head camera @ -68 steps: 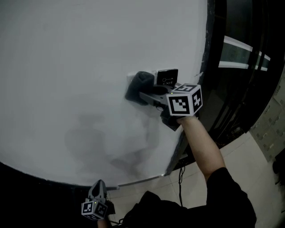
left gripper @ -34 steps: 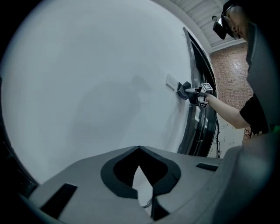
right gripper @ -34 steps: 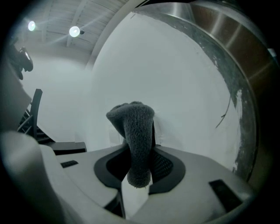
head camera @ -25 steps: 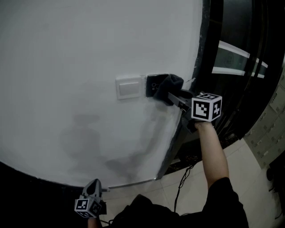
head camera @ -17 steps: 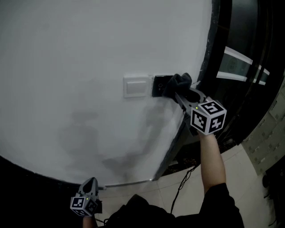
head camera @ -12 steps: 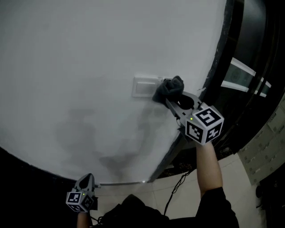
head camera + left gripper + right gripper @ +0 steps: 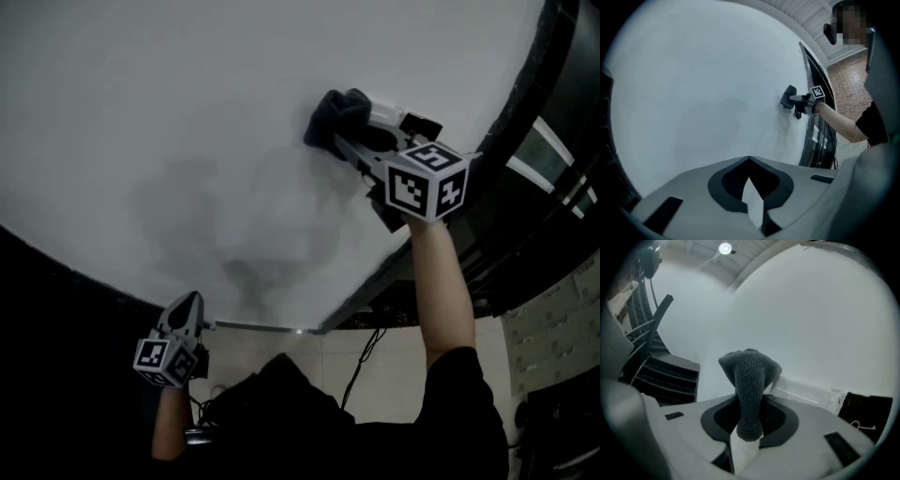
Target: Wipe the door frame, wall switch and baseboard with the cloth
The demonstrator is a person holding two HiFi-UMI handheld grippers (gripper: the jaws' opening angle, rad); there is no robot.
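In the upper middle of the frame, the right gripper (image 7: 349, 142) holds a dark cloth (image 7: 333, 114) against the white wall (image 7: 169, 103), just left of a white switch (image 7: 382, 110). A forearm (image 7: 439, 281) runs down from it toward the lower right. The left gripper (image 7: 186, 306) hangs at the lower left, tips near the bright strip (image 7: 267, 327) at the wall's foot. The dark door frame (image 7: 530, 103) crosses the upper right.

White wall (image 7: 169, 112), a white switch plate (image 7: 799, 392) and black panel (image 7: 867, 411) mounted side by side.
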